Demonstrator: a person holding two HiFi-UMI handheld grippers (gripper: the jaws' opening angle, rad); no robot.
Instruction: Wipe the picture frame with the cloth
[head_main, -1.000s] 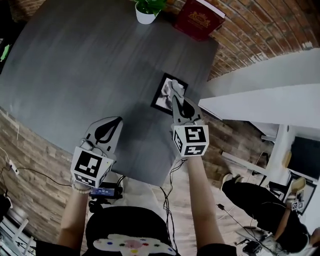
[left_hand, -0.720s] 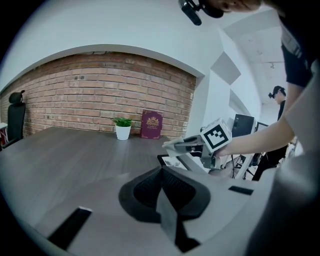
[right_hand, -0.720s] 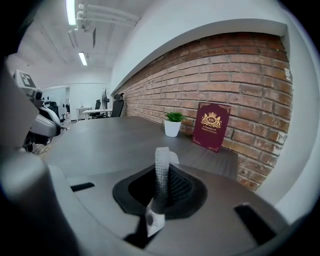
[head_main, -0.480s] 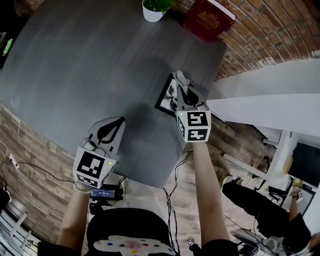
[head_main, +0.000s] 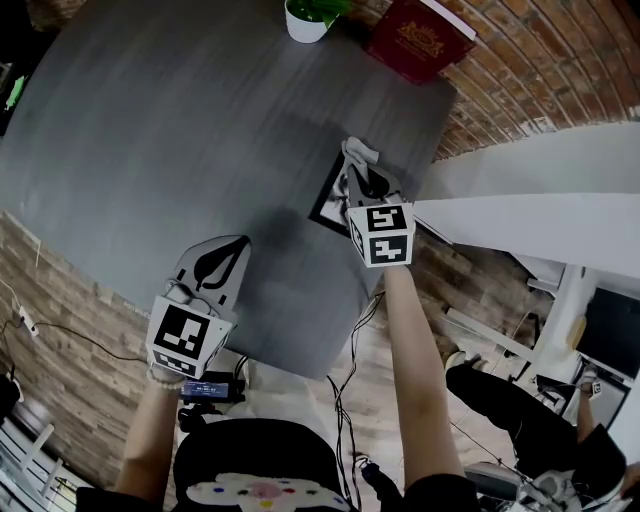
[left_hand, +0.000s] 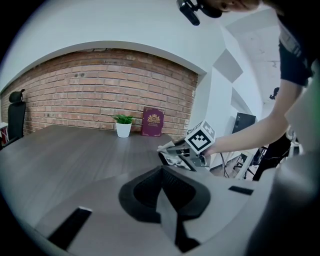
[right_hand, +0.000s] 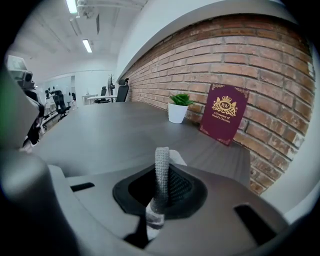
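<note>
Frame (head_main: 328, 198) under cloth (head_main: 360, 152), right gripper (head_main: 353, 168); book (head_main: 418, 38) beyond

Dim, muted colour, soft shadows on table (head_main: 150, 130), ceiling strip lights (right_hand: 87, 46) glaring, fisheye bending with dark vignetted corners, left gripper (left_hand: 162, 172) blurred close up.

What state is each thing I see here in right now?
Left gripper: shut, empty.
Right gripper: shut on the cloth.
Cloth: pinched upright between the jaws.
Picture frame: lying flat on the table.
Book: closed, standing upright.
Potted plant: upright.
</note>
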